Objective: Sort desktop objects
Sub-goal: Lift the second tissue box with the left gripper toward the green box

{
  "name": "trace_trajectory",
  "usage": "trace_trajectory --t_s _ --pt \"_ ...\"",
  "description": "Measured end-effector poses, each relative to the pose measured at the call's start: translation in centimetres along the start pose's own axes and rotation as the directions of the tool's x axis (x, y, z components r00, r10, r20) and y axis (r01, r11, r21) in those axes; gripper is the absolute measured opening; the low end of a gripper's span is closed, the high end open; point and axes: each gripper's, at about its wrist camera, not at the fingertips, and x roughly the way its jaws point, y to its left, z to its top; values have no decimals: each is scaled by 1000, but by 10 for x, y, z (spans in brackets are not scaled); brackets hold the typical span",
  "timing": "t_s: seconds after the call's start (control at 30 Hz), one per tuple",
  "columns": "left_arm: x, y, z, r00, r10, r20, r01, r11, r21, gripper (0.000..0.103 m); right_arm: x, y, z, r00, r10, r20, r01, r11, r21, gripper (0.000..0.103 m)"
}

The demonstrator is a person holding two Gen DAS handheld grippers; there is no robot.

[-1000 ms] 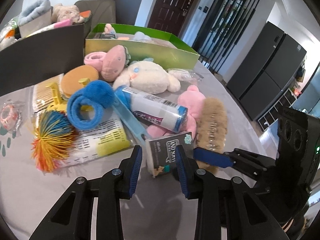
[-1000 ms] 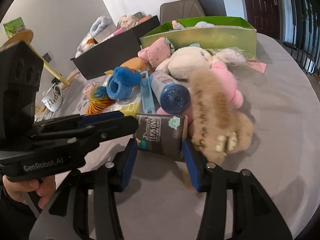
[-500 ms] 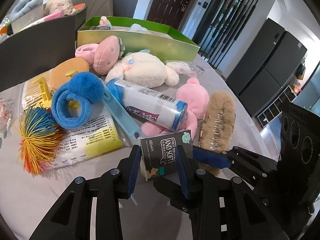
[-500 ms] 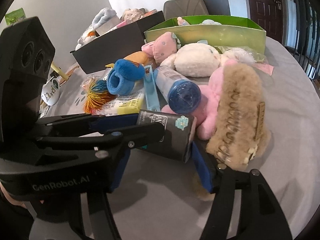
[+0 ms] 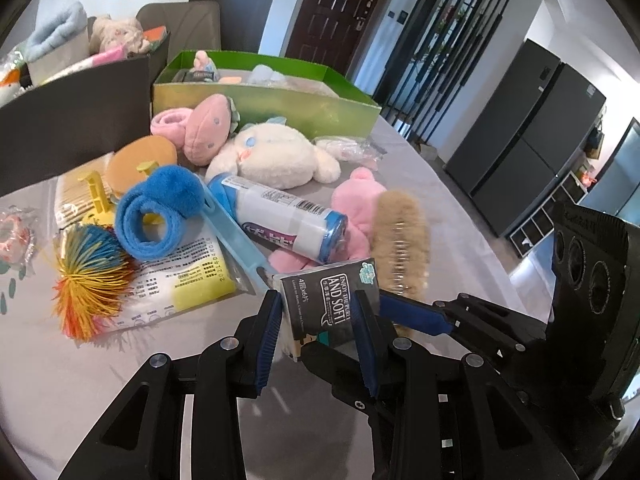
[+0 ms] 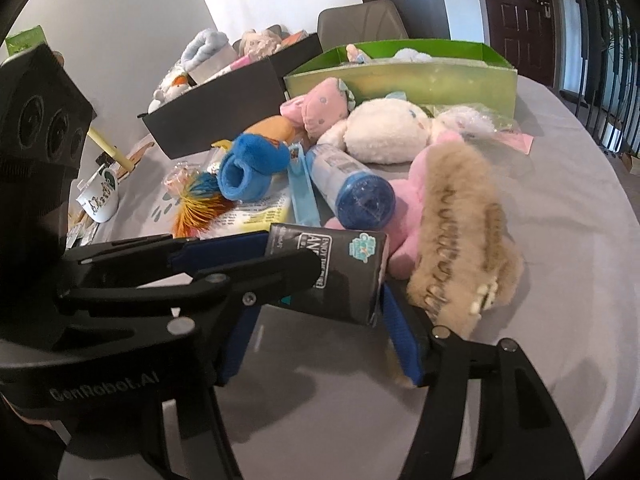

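Left view, left tool [image 5: 318, 326]: narrowly set, both blue pads pressed on the black tissue pack [image 5: 331, 304], which was lifted clear of the table [image 5: 52, 380].
Left view, right tool [image 5: 416, 316]: one blue finger lay beside the pack; its state was not clear from here.
Left view, boxes: the green box [image 5: 264, 100] and black box [image 5: 72, 120] each already held a few items.
Left view, unsorted: white plush [image 5: 276, 156], blue roll [image 5: 160, 212], tube [image 5: 288, 218], spiky ball [image 5: 90, 276], tan clip [image 5: 400, 240] lay heaped on the table.
Right view, right tool [image 6: 316, 340]: its jaws had just been opening and stood wide around the pack [image 6: 340, 276], the pads apparently off it.
Right view, left tool [image 6: 280, 252]: clamped on the pack from the left.
Progress: early; most of the pile was left, the pack not yet boxed.
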Motion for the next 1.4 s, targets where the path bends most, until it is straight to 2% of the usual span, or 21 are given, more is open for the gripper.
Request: trace_trajectory --t_s 0.97,1.4 --pt "-68 -26 5 993 -3 116 -2 999 44 35 -66 39 6 994 -7 113 13 998 -55 62" --pt "-80 -31 16 990 -6 143 -2 998 56 35 -80 46 17 990 -9 142 19 997 -73 62"
